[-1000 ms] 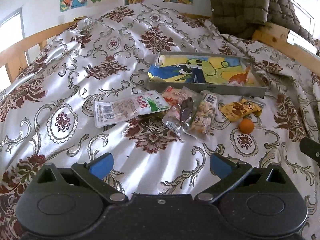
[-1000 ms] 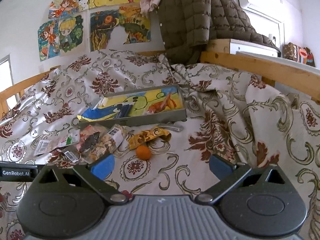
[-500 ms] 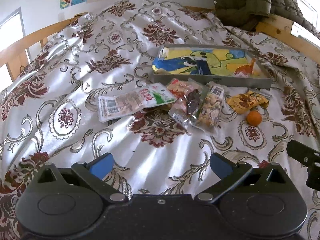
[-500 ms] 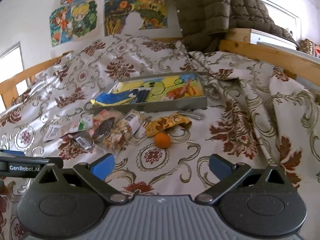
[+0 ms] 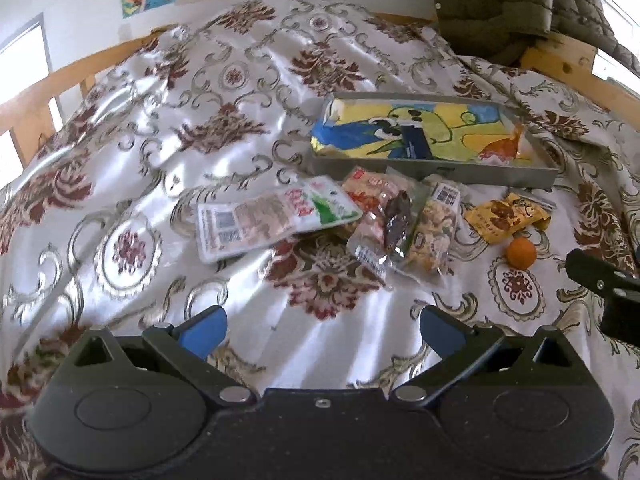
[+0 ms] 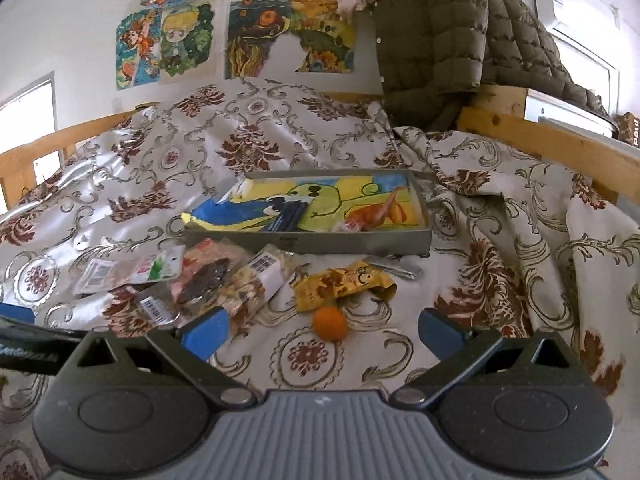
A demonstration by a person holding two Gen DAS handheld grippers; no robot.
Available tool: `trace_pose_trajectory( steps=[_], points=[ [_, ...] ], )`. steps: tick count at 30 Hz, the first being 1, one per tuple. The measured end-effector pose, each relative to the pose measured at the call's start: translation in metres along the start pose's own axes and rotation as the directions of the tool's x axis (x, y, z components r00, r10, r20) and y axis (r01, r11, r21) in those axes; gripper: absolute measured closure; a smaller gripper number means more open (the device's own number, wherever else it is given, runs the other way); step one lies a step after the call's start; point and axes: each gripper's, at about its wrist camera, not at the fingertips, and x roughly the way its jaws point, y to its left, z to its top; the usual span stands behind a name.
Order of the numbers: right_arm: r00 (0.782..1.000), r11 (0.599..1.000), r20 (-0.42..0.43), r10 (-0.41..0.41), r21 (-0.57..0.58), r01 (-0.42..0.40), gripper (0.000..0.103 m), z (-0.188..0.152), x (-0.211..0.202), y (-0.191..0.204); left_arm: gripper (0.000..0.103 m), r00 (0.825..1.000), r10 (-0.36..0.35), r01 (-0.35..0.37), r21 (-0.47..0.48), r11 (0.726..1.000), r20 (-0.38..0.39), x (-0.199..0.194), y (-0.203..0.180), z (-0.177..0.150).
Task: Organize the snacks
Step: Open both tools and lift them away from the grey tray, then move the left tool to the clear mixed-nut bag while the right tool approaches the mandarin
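Snack packets lie on a patterned bedspread in front of a grey tray (image 5: 432, 170) (image 6: 320, 242) lined with a cartoon picture. A white-and-green packet (image 5: 272, 218) (image 6: 128, 270) is leftmost, then a heap of clear packets (image 5: 400, 226) (image 6: 224, 280), a yellow packet (image 5: 506, 216) (image 6: 344, 284) and a small orange ball (image 5: 521, 253) (image 6: 330, 323). My left gripper (image 5: 320, 330) hangs open, short of the packets. My right gripper (image 6: 322, 330) is open too, with the orange ball just ahead between its fingers. Nothing is held.
Wooden bed rails (image 6: 556, 148) run along both sides. A dark padded jacket (image 6: 440, 36) hangs over the far right corner. Posters (image 6: 176, 44) cover the wall behind. The bedspread is bunched in folds (image 6: 520, 240) to the right of the tray.
Both grippers have moved forward towards the snacks, which now look larger and nearer. The orange ball now sits close between the right gripper's fingers. Both stayed open.
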Motion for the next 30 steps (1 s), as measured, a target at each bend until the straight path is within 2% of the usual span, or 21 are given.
trace_pose_trajectory(
  steps=[4,9,12,15,18,21,25,28,30],
  points=[
    [1.000,1.000,0.002,0.007,0.006,-0.007,0.000,-0.002,0.009,-0.005,0.001,1.000,-0.020,0.020,0.025,0.999,0.021,0.004,-0.001,0.008],
    [1.000,0.999,0.008,-0.017,-0.050,0.017,0.000,-0.011,0.013,-0.004,0.001,0.986,-0.151,0.149,0.033,0.988,0.069,0.013,0.000,0.020],
    [1.000,0.998,-0.012,-0.024,-0.054,0.023,0.000,-0.014,0.019,-0.005,0.001,0.975,-0.205,0.197,0.090,0.976,0.091,0.021,-0.006,0.028],
    [0.999,0.997,-0.036,-0.018,-0.069,0.015,0.000,-0.015,0.033,-0.006,0.001,0.965,-0.243,0.228,0.147,0.962,0.094,0.029,-0.012,0.036],
    [0.999,0.989,-0.038,-0.019,-0.148,0.013,0.000,-0.014,0.049,-0.002,0.001,0.954,-0.285,0.263,0.200,0.944,0.092,0.036,-0.014,0.043],
    [0.999,0.973,-0.039,-0.034,-0.229,0.024,0.000,-0.013,0.070,0.005,0.001,0.952,-0.297,0.270,0.250,0.930,0.077,0.044,-0.015,0.051],
    [0.999,0.964,-0.038,-0.032,-0.267,0.021,0.000,-0.012,0.089,0.010,0.001,0.949,-0.311,0.282,0.305,0.910,0.050,0.050,-0.016,0.064],
    [0.999,0.964,-0.039,-0.024,-0.265,0.013,0.000,-0.012,0.098,0.008,0.001,0.946,-0.323,0.303,0.382,0.873,-0.013,0.049,-0.017,0.078],
    [0.999,0.966,-0.049,-0.024,-0.258,0.010,0.000,-0.014,0.104,0.006,0.001,0.938,-0.337,0.336,0.454,0.825,-0.082,0.048,-0.021,0.090]
  ],
)
